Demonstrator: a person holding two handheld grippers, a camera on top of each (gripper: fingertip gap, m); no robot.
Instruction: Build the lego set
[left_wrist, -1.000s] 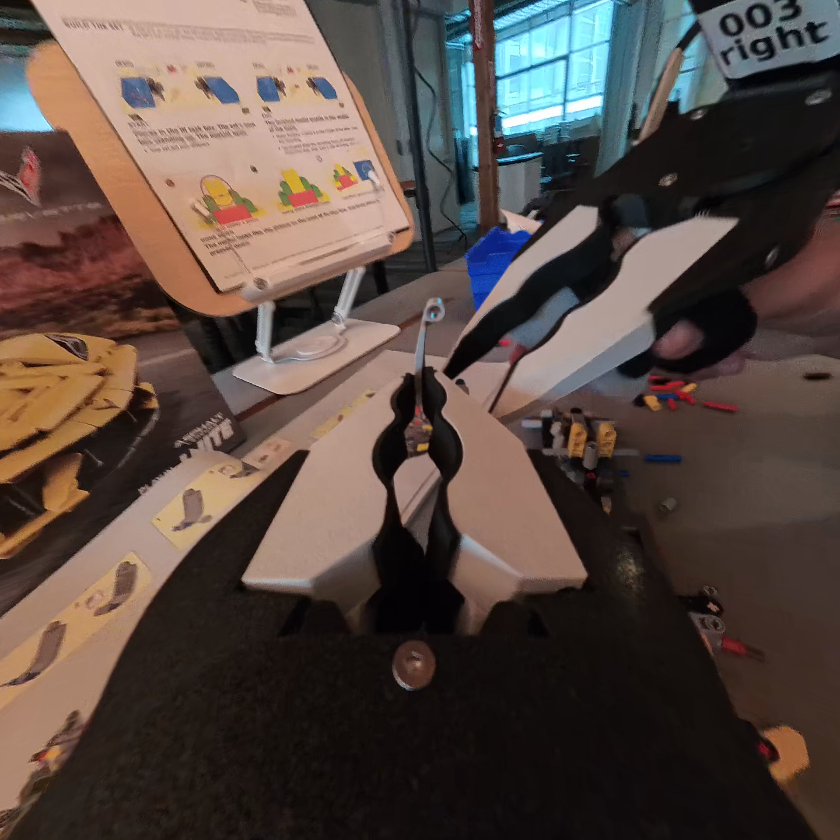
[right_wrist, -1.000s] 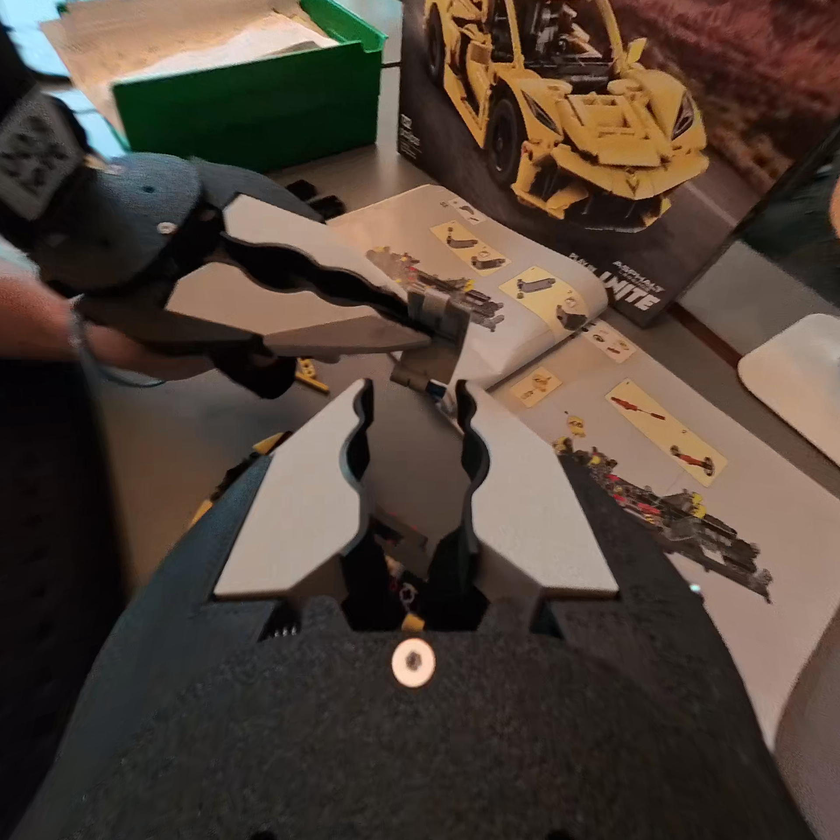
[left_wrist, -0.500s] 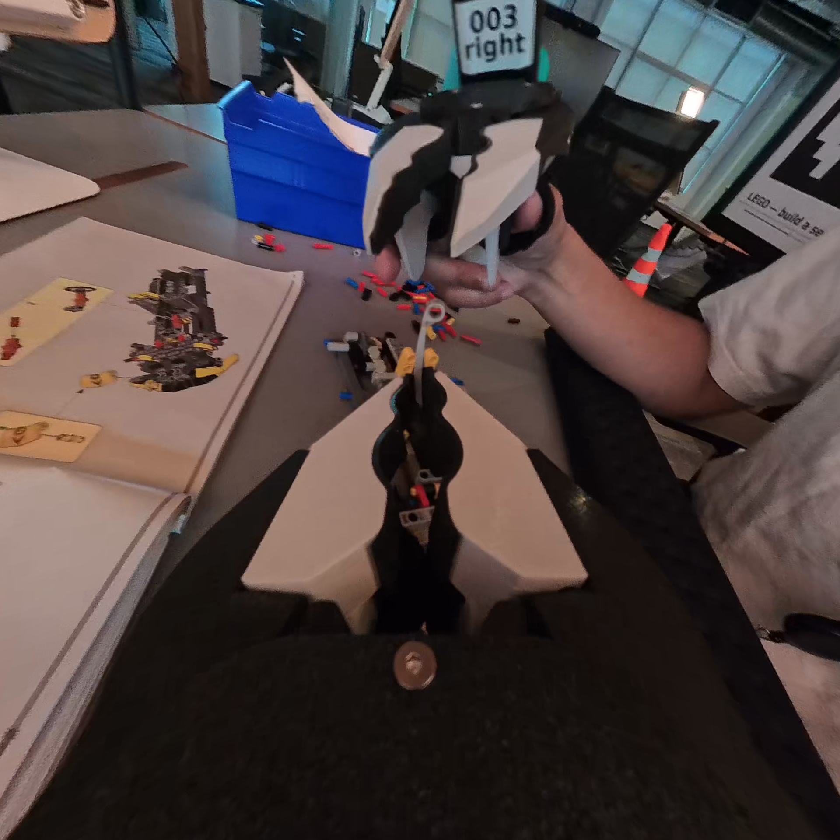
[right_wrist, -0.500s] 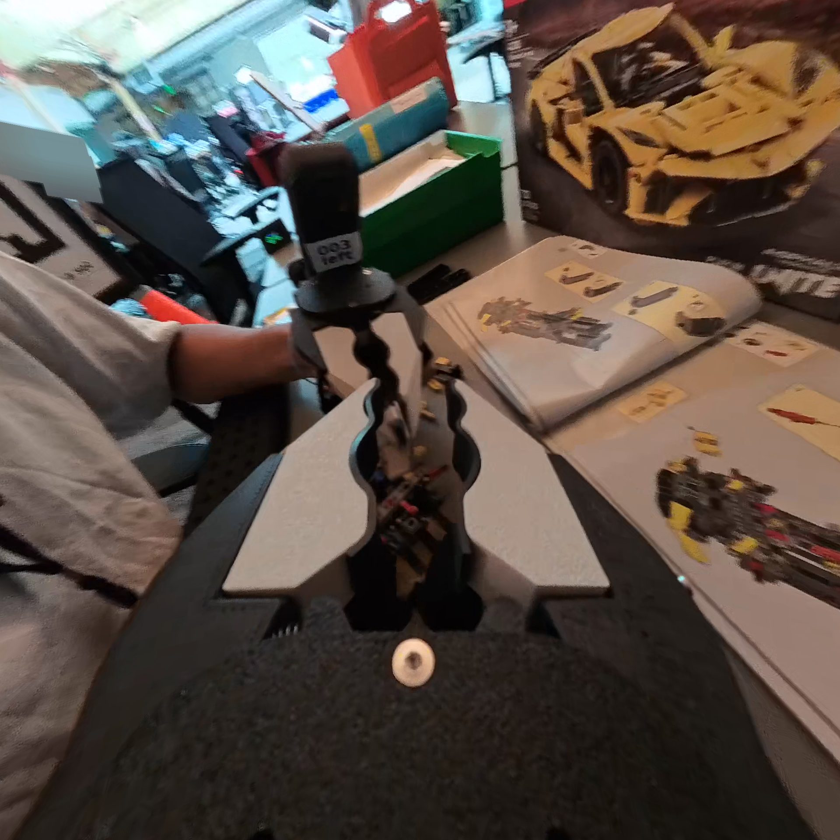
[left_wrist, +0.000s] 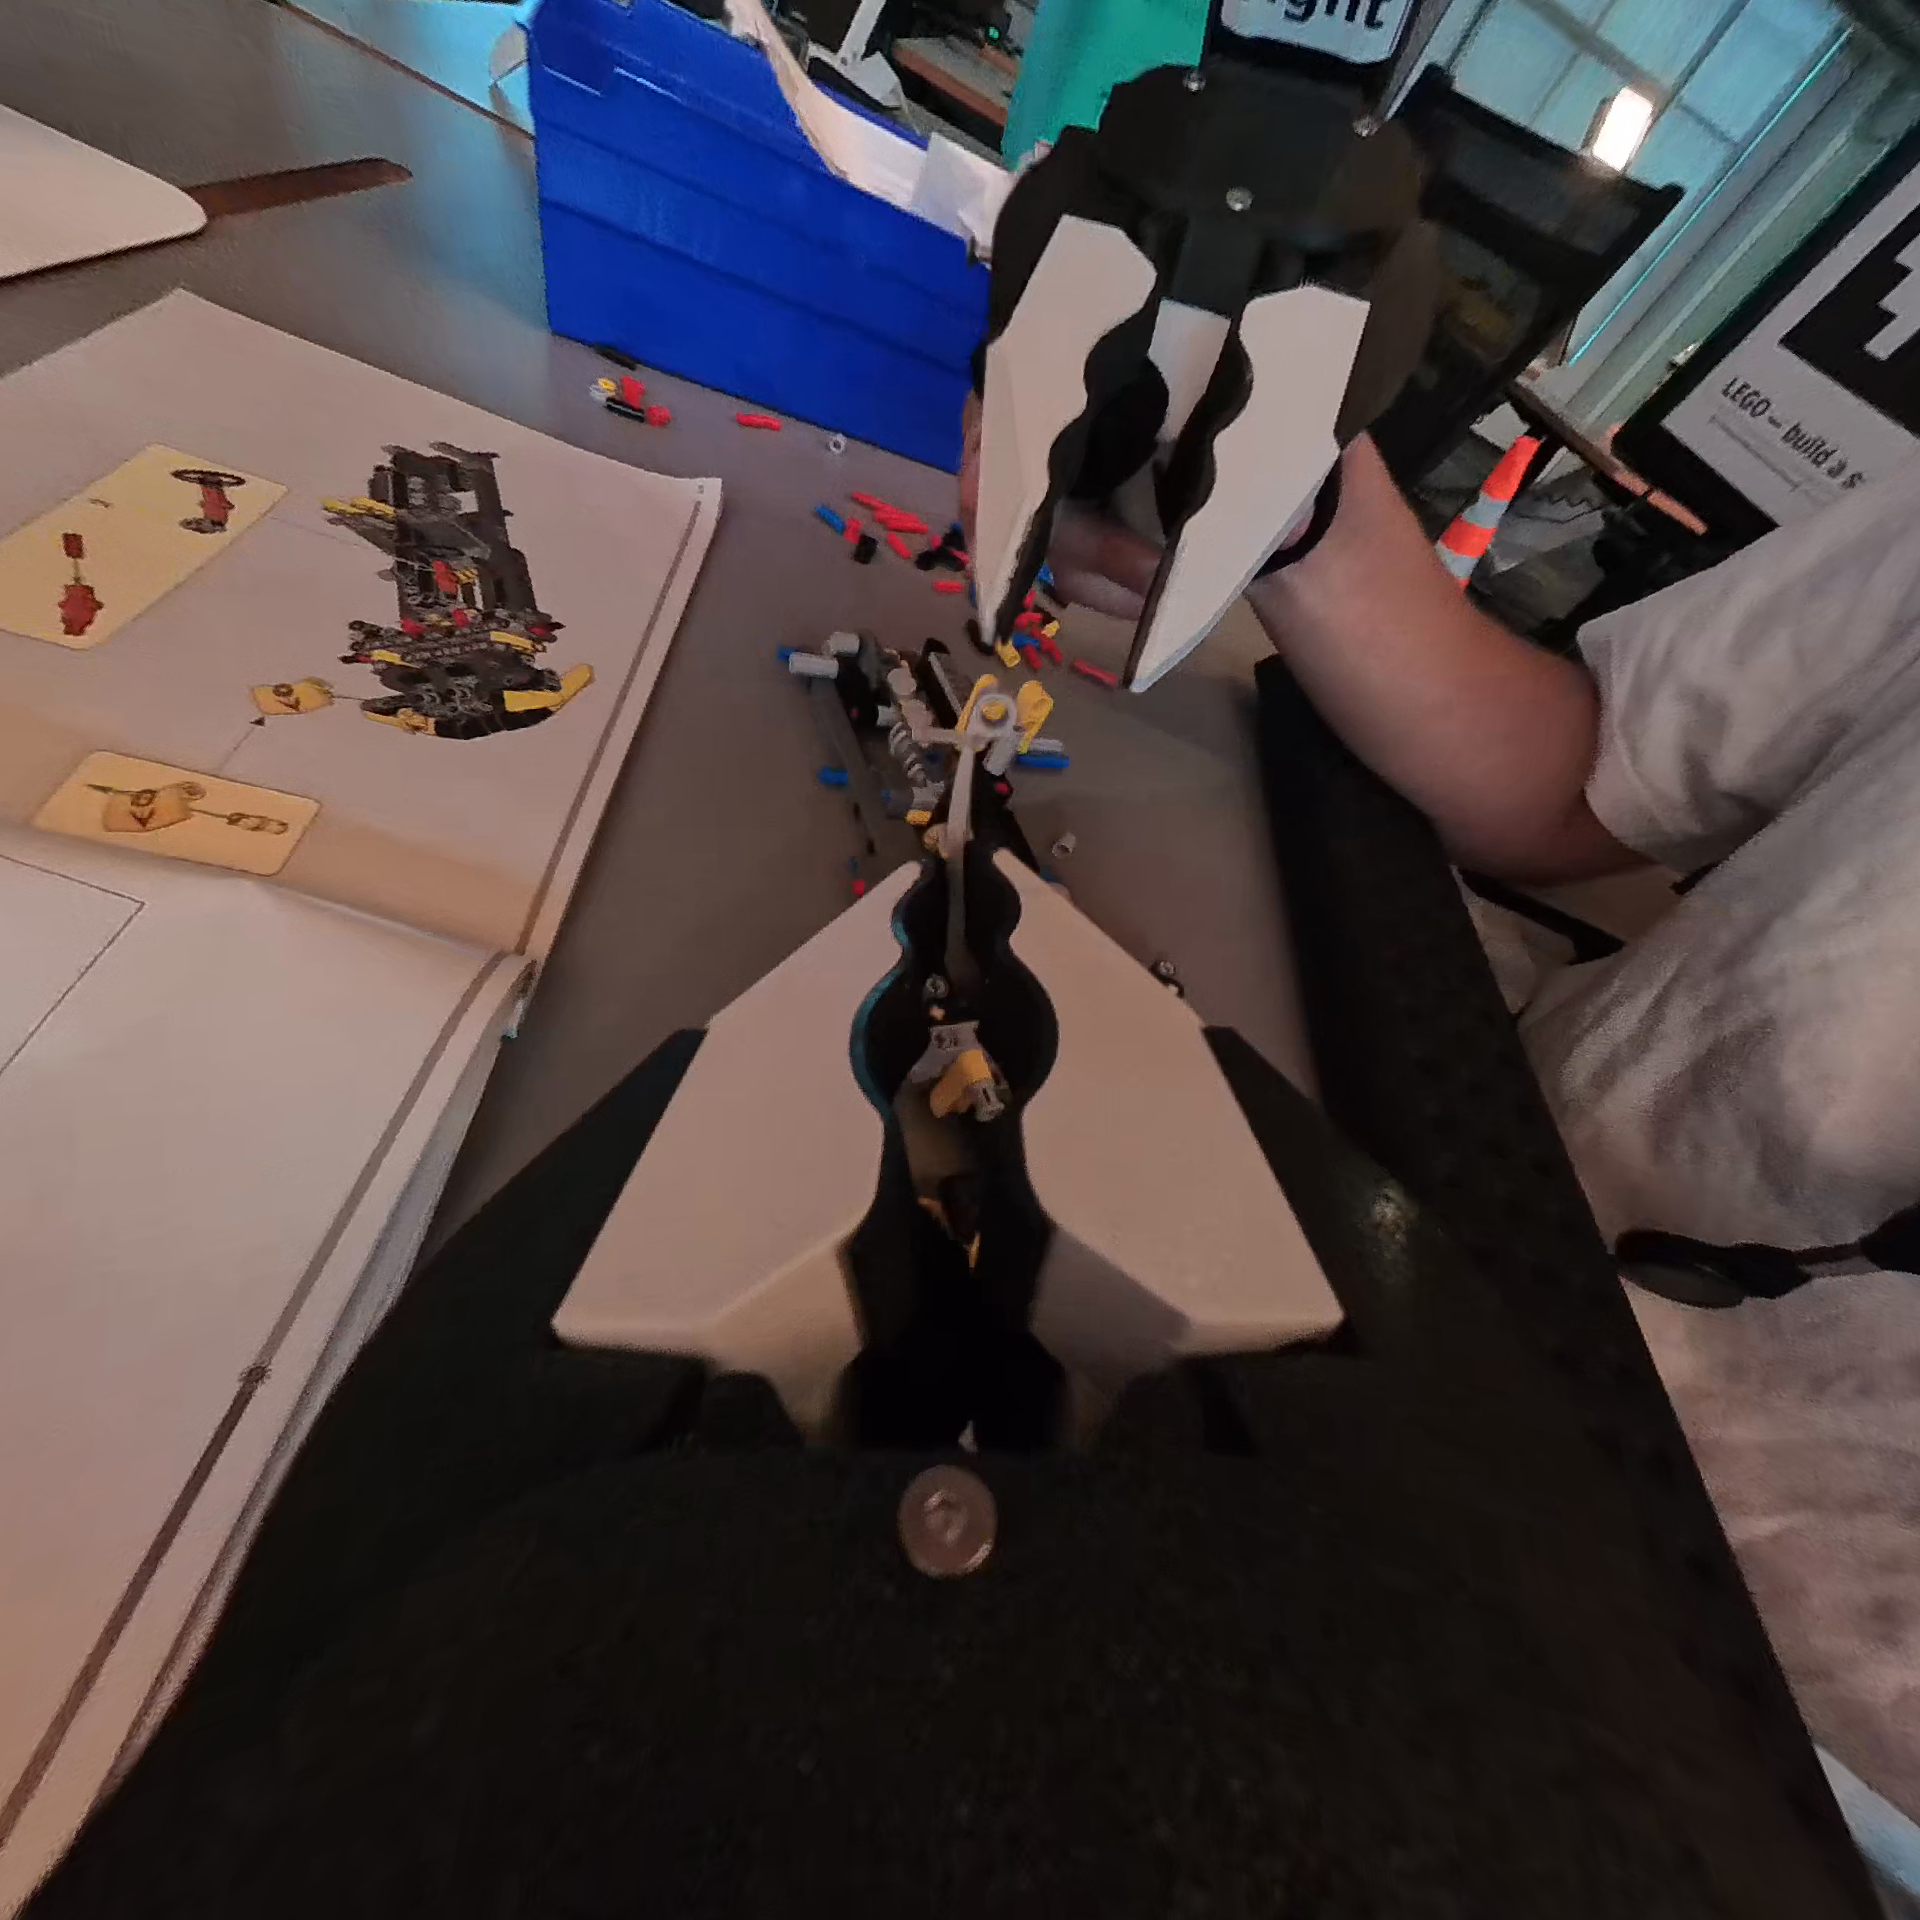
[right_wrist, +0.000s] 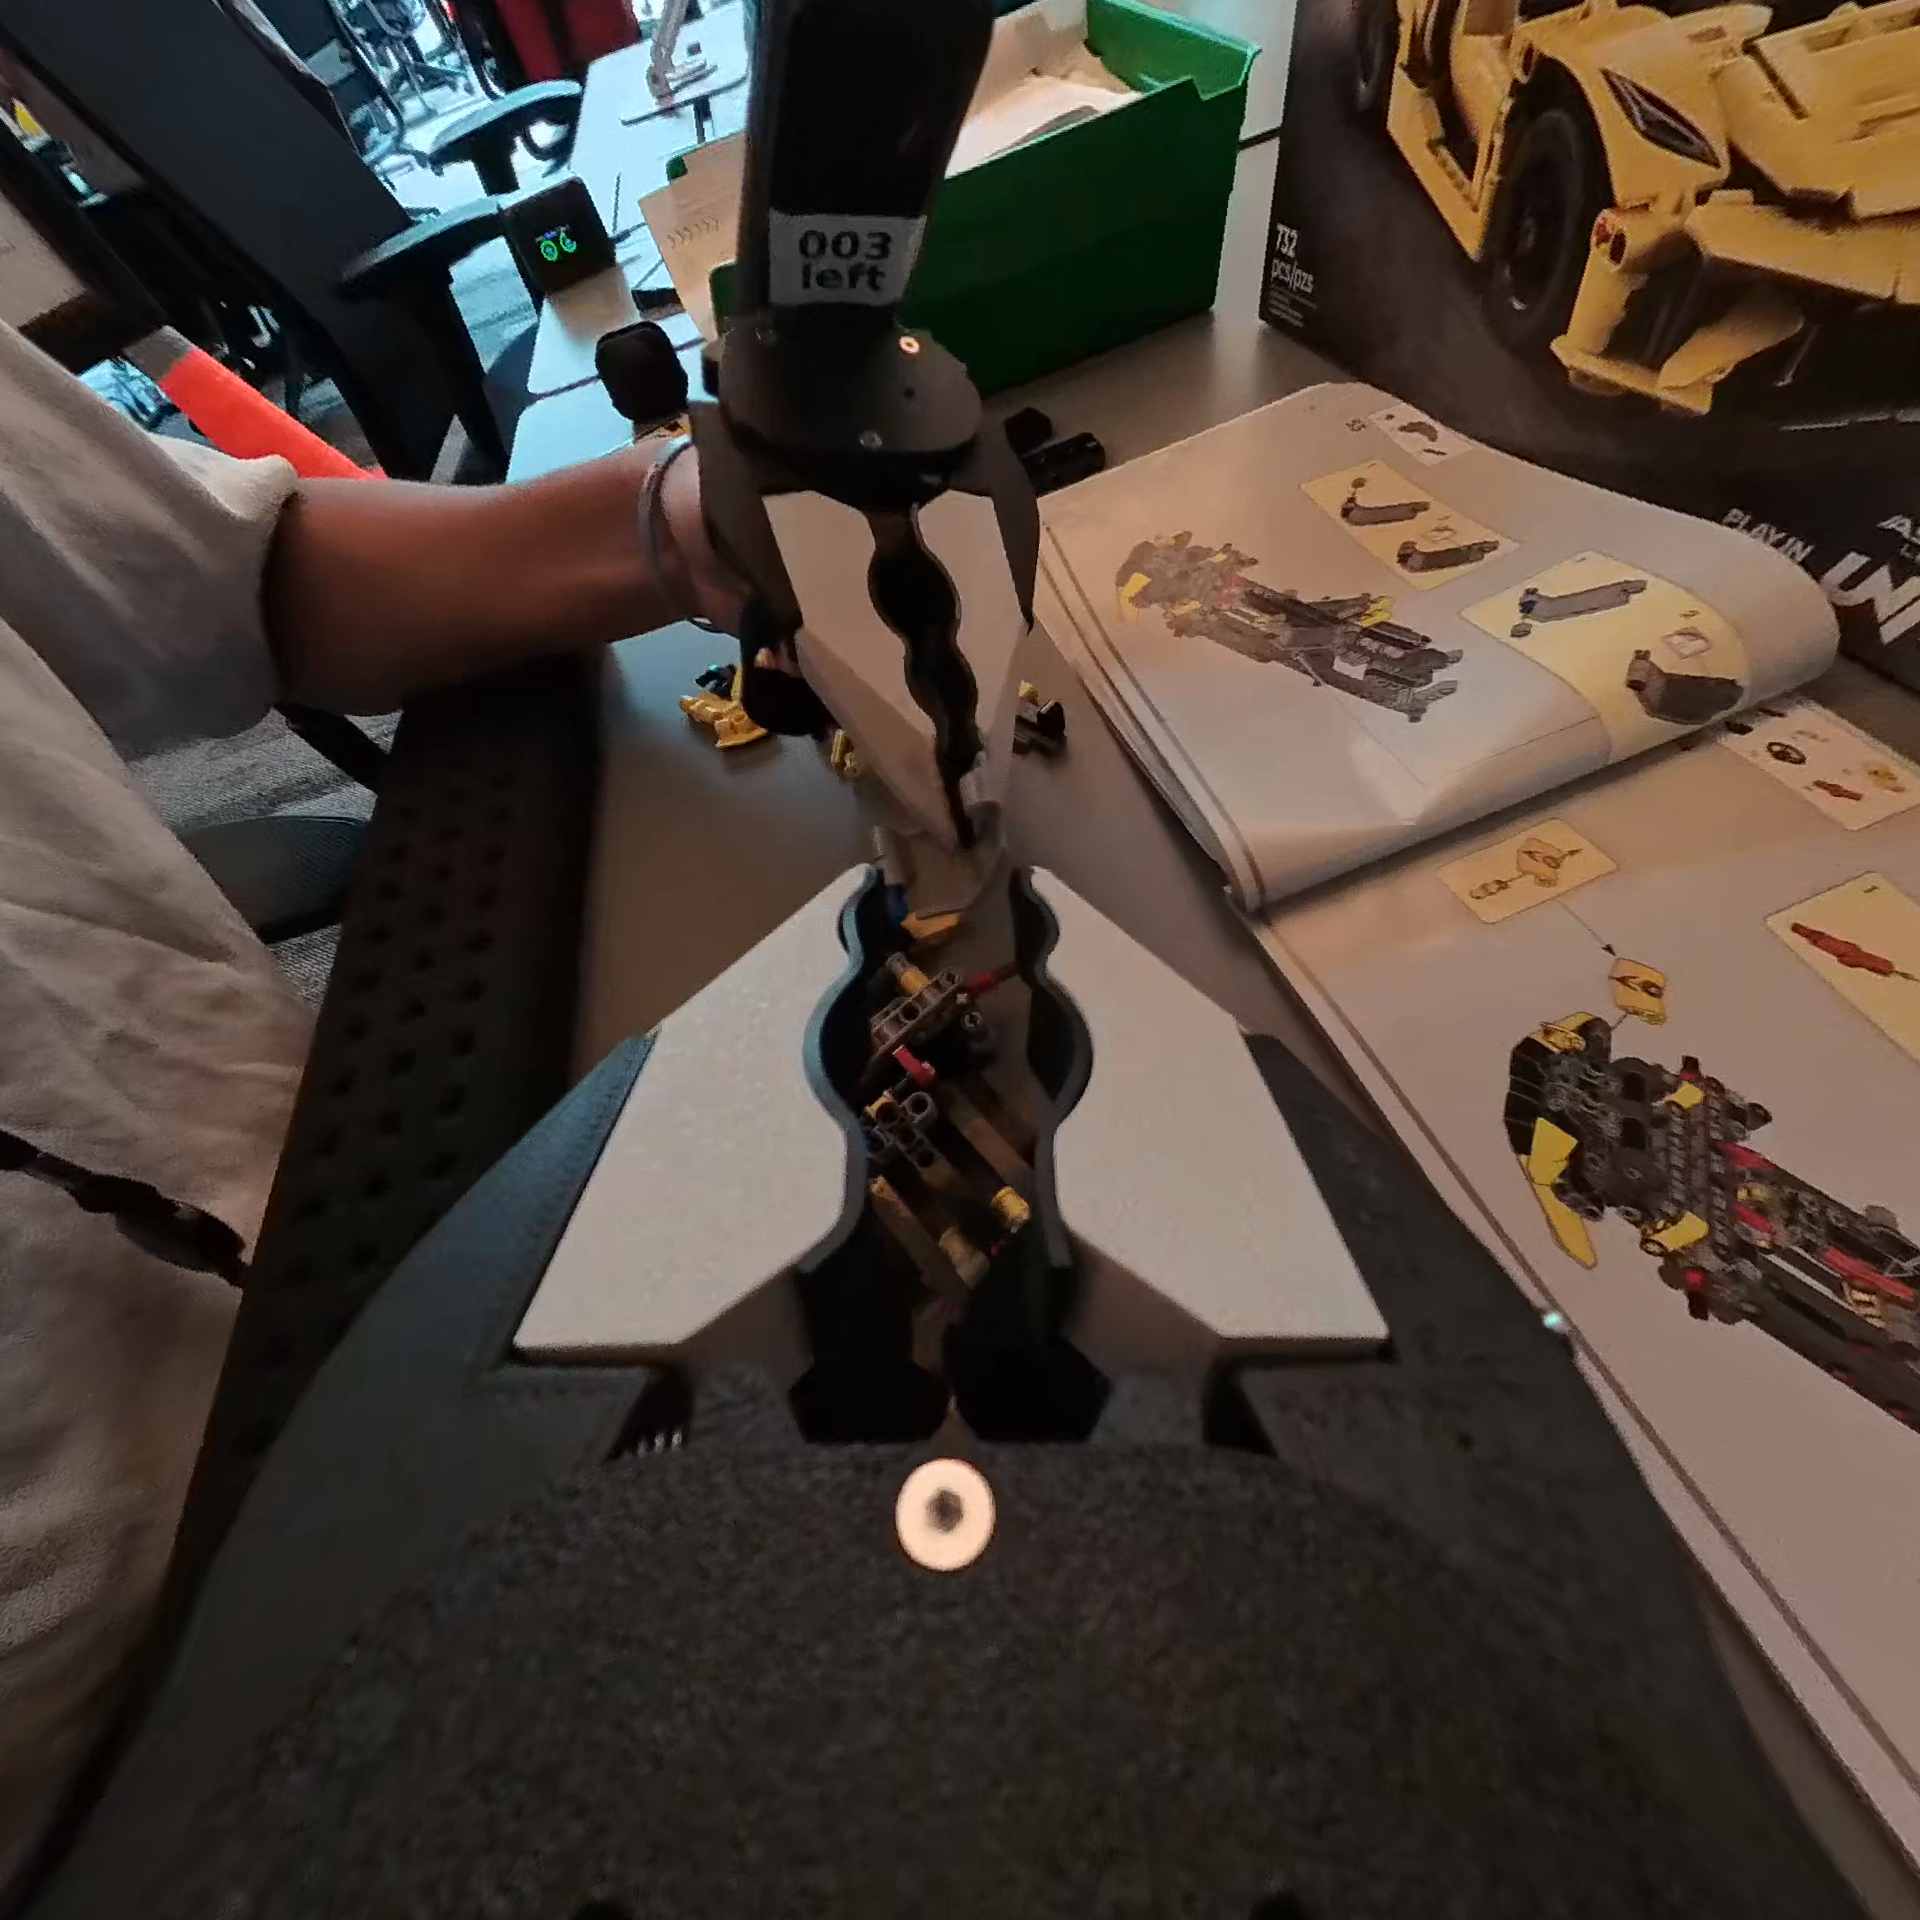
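- Lego chassis assembly (left_wrist: 914, 717), black and grey with yellow and red pieces, lies on the grey table (left_wrist: 707, 831) just ahead of the left gripper (left_wrist: 961, 868) and below the right gripper (left_wrist: 1070, 649).
- The left gripper is clenched on a thin light-grey lego piece (left_wrist: 966, 790), which sticks out past its fingertips toward the assembly (whether the piece touches the build is not clear).
- The right gripper hangs tips-down over the far end of the assembly with its jaws parted and nothing between them.
- In the right wrist view the assembly (right_wrist: 935, 1101) shows through the gap between the right gripper's fingers, and the left gripper (right_wrist: 961, 821) comes in from the far side with its tips over it.
- Loose red, blue and yellow lego pins (left_wrist: 935, 540) are scattered beyond the assembly, near a blue bin (left_wrist: 727, 239).
- An open instruction booklet (left_wrist: 312, 623) lies beside the build; the yellow car box (right_wrist: 1610, 208) and a green bin (right_wrist: 1091, 229) stand farther back.
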